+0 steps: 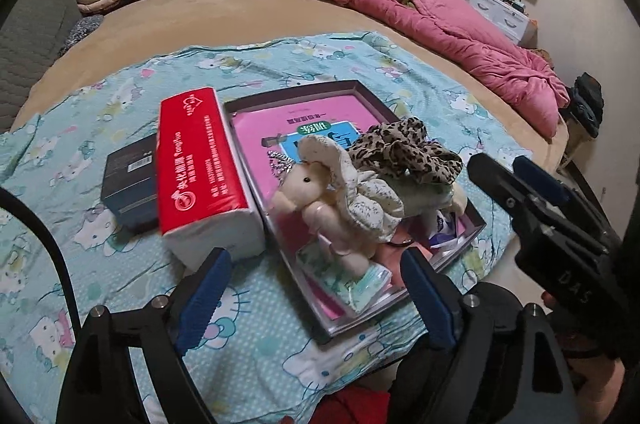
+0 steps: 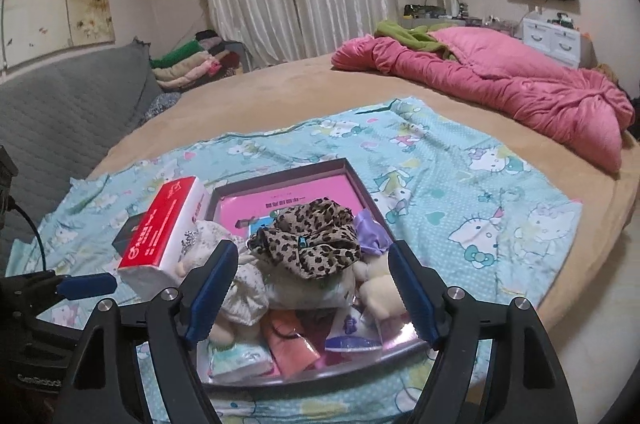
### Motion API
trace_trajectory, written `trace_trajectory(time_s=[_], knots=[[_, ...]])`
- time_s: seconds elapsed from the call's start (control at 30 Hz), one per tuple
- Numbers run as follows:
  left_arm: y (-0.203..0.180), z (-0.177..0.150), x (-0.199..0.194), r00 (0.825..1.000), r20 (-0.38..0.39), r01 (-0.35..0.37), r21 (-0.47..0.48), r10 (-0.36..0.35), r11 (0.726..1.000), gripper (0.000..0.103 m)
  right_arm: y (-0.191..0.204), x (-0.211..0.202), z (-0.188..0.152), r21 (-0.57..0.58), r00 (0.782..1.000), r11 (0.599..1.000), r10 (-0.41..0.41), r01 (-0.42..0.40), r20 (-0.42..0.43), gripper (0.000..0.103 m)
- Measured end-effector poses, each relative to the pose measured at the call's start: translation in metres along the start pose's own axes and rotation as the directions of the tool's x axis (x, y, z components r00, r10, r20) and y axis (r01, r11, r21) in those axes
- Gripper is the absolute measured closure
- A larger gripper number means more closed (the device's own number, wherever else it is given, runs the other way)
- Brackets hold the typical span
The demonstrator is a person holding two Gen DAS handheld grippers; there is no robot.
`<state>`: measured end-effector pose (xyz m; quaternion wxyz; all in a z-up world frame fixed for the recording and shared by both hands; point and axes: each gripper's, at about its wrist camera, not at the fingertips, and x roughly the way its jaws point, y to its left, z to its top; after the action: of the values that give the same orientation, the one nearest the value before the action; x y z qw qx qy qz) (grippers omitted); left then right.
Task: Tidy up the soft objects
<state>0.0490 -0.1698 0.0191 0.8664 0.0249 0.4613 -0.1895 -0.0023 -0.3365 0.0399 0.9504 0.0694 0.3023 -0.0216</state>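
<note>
On the cartoon-cat sheet [image 1: 256,308] spread over the round bed [image 1: 240,4], a dark box [image 1: 130,180] lies furthest left, touching the red tissue pack [image 1: 200,164] beside it. Right of the pack sits a shallow tray [image 1: 352,88] with a pink booklet [image 1: 276,120] in its bottom. Piled in the tray are a cream plush doll [image 1: 320,192] lying on its side, a leopard-print scrunchie [image 2: 312,240] on top of the heap, a purple bow [image 2: 370,228] at the right rim, and small packets [image 2: 288,344] at the near edge.

The left gripper [image 1: 316,296] hovers over the tray's near corner, jaws spread wide, nothing between them. The right gripper [image 2: 308,288] hangs just before the pile, jaws likewise apart and empty, framing the scrunchie and doll. Far right, a pink quilt [image 2: 500,84] is bunched on the bed.
</note>
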Motion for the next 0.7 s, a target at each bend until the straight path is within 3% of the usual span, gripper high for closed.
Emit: trace_trajectory(time_s=[0.3, 0.7], knots=[[0.003, -0.005, -0.017, 0.999, 0.016, -0.051, -0.016, 0.052, 0.999, 0.017, 0.016, -0.022, 0.010, -0.041, 0.997, 0.997, -0.061, 0.059, -0.050, 0.024], [0.010, -0.016, -0.036, 0.996, 0.017, -0.085, -0.032, 0.085, 0.996, 0.016, 0.034, -0.046, -0.006, -0.055, 0.992, 0.996, -0.079, 0.074, -0.101, 0.023]])
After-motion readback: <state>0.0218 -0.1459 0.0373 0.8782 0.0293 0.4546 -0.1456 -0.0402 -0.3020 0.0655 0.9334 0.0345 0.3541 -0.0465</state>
